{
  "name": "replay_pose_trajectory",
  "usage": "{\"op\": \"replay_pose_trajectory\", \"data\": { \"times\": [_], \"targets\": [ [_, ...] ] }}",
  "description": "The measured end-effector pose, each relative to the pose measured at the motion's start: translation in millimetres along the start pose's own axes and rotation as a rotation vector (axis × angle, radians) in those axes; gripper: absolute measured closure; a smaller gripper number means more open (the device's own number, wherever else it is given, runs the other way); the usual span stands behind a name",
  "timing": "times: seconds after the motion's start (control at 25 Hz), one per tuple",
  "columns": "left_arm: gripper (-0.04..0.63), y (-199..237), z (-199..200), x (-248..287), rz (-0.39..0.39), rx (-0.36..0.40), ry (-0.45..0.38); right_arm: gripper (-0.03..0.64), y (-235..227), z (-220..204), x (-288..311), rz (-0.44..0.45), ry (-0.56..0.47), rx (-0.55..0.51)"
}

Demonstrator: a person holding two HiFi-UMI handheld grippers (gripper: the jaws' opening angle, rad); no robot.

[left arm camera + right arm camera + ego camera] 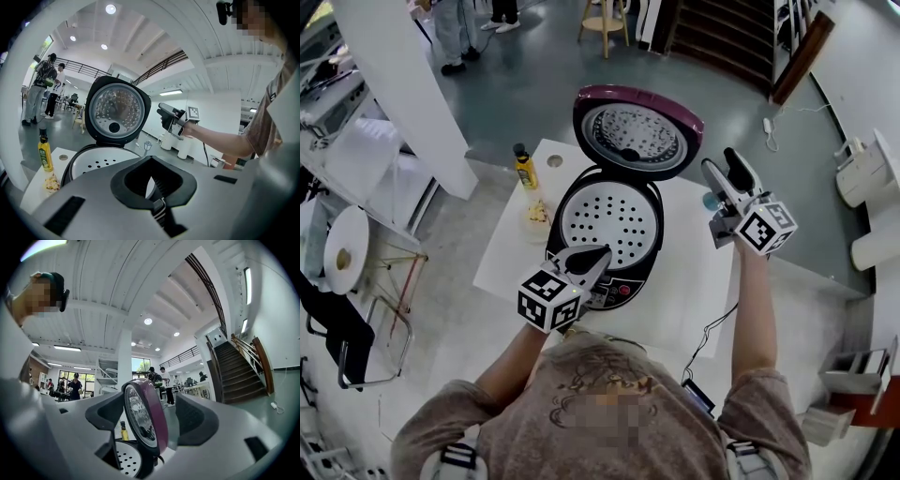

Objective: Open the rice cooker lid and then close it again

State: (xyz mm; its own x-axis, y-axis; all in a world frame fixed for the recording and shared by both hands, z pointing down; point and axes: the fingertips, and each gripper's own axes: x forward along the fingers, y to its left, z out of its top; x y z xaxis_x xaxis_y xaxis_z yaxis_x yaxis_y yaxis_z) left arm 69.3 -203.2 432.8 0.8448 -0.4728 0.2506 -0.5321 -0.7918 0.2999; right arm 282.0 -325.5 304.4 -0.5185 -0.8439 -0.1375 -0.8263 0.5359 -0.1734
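– Where is the rice cooker (pixel 609 225)?
– In the middle of the tabletop (pixel 694 291), lid (pixel 636 131) up by the far edge.
– And the grippers?
– The left gripper (pixel 602 255) is pinched together, empty. The right gripper (pixel 727 167) is wide apart, holding nothing.

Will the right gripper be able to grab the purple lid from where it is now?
Probably yes. The right gripper is open, the upright lid lines up between its jaws, and nothing blocks the way.
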Motion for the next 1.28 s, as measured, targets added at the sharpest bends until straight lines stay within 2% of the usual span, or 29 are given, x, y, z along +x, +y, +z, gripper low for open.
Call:
{"op": "replay_pose_trajectory", "data": {
  "times": [0.12,0.28,0.92,1.28],
  "targets": [
    [0.575,-0.6,1.1,-0.4,-0.002,-0.002,-0.003,0.202,8.3,4.4,4.0,0.031,-0.004,0.001],
    [0.575,-1.8,2.5,-1.5,-0.007,-0.010,-0.013,0.144,14.6,4.9,12.8,0.046,0.021,-0.030],
    [0.575,6.8,-1.9,-13.4,0.022,-0.030,-0.016,0.149,27.3,-8.2,66.9,0.108,0.099,-0.082],
    [0.575,11.9,-1.2,-18.0,0.034,-0.039,-0.025,0.189,31.3,-10.1,72.3,0.121,0.130,-0.134]
  ]
}}
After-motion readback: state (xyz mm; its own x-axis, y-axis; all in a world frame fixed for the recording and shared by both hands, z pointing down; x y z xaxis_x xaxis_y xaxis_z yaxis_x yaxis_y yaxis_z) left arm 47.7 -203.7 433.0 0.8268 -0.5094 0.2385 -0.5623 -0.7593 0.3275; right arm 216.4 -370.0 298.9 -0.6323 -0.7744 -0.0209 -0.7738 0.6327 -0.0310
